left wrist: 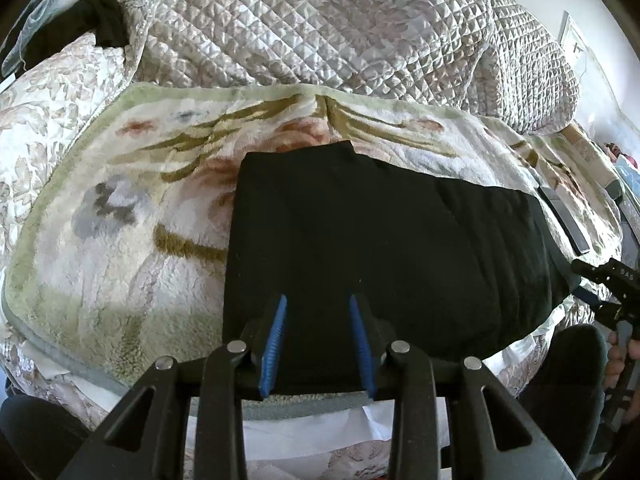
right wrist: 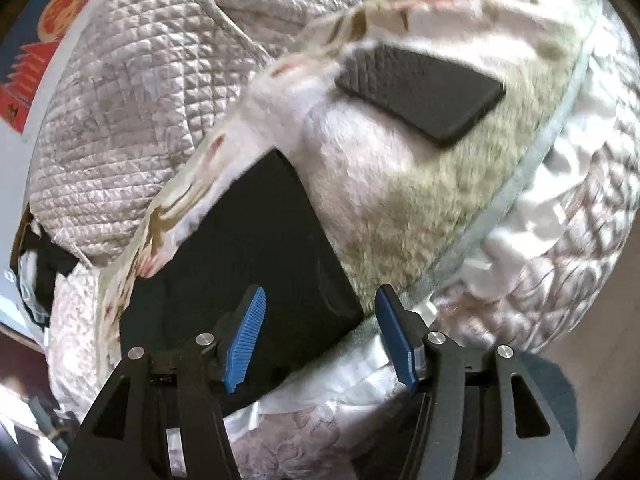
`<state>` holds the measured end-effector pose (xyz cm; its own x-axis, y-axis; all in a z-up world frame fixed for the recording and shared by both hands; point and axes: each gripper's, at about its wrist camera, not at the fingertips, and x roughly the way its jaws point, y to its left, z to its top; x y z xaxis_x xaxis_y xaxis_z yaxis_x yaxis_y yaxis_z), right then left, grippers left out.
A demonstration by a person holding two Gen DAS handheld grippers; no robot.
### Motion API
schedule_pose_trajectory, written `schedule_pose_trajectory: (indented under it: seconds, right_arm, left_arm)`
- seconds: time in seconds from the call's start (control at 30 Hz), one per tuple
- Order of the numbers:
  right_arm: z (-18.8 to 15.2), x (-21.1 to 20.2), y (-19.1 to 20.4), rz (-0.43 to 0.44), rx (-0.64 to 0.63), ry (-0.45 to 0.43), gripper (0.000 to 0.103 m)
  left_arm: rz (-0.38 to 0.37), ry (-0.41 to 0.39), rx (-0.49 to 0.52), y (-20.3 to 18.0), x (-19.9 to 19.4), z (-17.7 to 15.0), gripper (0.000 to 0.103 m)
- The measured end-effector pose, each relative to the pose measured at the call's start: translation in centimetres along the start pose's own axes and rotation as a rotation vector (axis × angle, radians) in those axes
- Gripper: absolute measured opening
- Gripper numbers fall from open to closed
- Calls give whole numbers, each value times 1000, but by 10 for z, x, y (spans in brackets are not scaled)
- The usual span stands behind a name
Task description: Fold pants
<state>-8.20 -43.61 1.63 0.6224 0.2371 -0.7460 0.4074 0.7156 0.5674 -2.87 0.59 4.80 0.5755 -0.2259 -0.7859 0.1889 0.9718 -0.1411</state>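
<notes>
Pants (left wrist: 372,256) are seen in the left wrist view as a black folded slab lying on the fleece blanket (left wrist: 100,248), long axis running left-right across the frame, directly ahead of and under the left gripper (left wrist: 318,344). Its blue pads are held part-way apart over the near hem; no cloth is pinched between them (pads look clear of the fabric, though black on black makes it hard to judge). The right gripper (left wrist: 600,284) is seen at the far right end of the pants, so each end is covered by its own hand. "DAS" is read on that tool's body; nothing else is legible.

Right wrist view: the pants (right wrist: 248,264) lie ahead and left of the right gripper (right wrist: 320,336), with the near corner between the wide-spread pads, not clamped. The frame is motion-blurred. A dark textured flat object (right wrist: 420,92) is seen well apart on the blanket, unidentified. A red-and-blue poster (right wrist: 44,36) is visible top left; its print cannot be read.
</notes>
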Motion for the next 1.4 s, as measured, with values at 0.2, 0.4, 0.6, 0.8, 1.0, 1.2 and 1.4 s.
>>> schedule_pose_trajectory:
  seconds: [0.2,0.4,0.6,0.8,1.0,1.2,1.4]
  right_arm:
    - [-8,13,8,-25,-45,43,62]
    - [-13,6,17,11,-28,-8,64]
    - [-24,13,23,21,-31,54,63]
    - [-17,7,26,84,-19,-54,62]
    - [-2,30,27,43,-37,-35,30]
    - [2,14,46,58,-103,-76,23]
    - [6,-6,105,156,-233,-112,23]
  left_arm:
    - [5,7,-2,1,3,1,35]
    - [8,19,-9,3,8,2,35]
    - [5,23,-5,4,10,2,35]
    - [3,23,-7,6,10,2,35]
    - [9,26,-28,13,14,3,35]
    - [24,8,-50,23,10,5,35]
    - [44,-8,-74,33,4,5,35]
